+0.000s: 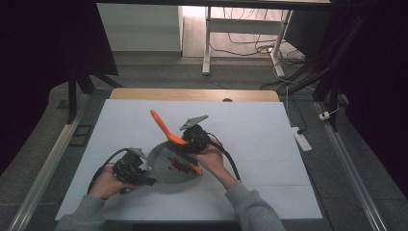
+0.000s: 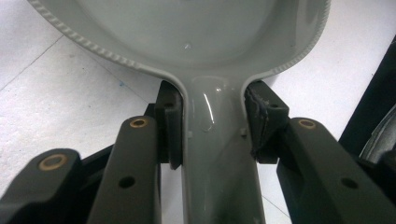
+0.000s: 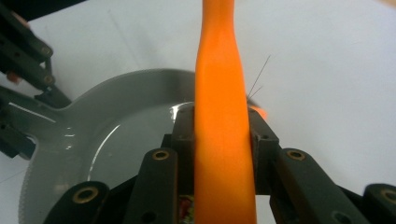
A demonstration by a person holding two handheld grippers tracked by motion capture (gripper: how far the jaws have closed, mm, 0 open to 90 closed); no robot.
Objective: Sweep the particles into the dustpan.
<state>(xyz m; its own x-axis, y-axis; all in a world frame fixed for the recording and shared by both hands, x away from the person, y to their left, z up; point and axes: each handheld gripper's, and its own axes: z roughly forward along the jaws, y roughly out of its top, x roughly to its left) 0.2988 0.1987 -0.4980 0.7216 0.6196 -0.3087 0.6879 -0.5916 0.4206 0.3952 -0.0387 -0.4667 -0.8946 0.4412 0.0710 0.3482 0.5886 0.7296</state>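
Observation:
A grey pan (image 1: 161, 166) lies on the white table (image 1: 250, 130) with several small red pieces (image 1: 180, 165) in it. My left gripper (image 1: 146, 177) is shut on the pan's handle (image 2: 212, 154), whose sides are pressed by both pads (image 2: 170, 126); the pan's bowl (image 2: 196, 28) lies just beyond. My right gripper (image 1: 186, 143) is shut on an orange spatula (image 1: 161, 124), its handle slanting up and to the back left, its blade end (image 1: 195, 169) down in the pan. In the right gripper view the spatula (image 3: 219, 93) runs between the jaws above the pan (image 3: 116, 126).
The table's wooden far edge (image 1: 192, 94) shows beyond the white surface. A power strip (image 1: 302, 138) lies on the floor at the right, and desk legs (image 1: 207, 43) with cables stand behind. The left gripper (image 3: 23, 56) shows at the upper left of the right gripper view.

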